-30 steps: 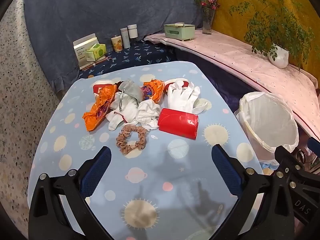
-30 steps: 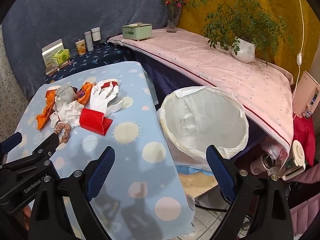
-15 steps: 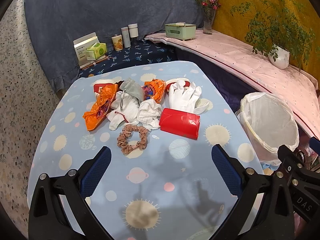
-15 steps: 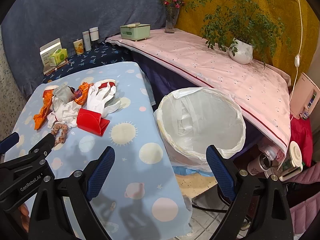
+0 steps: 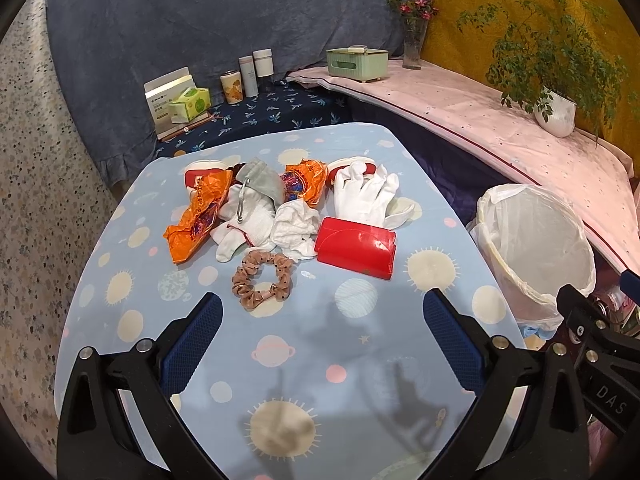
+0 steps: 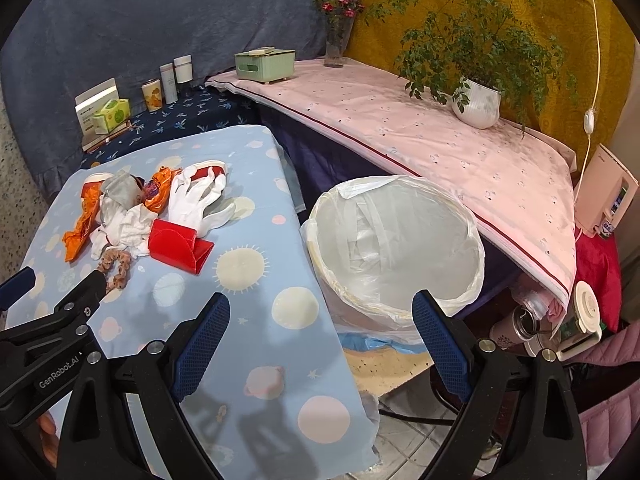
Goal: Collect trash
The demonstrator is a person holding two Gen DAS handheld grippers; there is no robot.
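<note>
Both your grippers, left [image 5: 322, 334] and right [image 6: 320, 334], gape empty over the table's [image 5: 352, 364] near edge; trash pile [image 5: 280, 212] mid-table, bin [image 6: 394, 240] beside its right edge.

Both wrist views look forward, sharing table [image 5: 120, 320] and bin [image 6: 400, 280].

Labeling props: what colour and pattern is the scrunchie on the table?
The scrunchie is tan-brown with small dark dots; the left wrist view shows it best.
</note>
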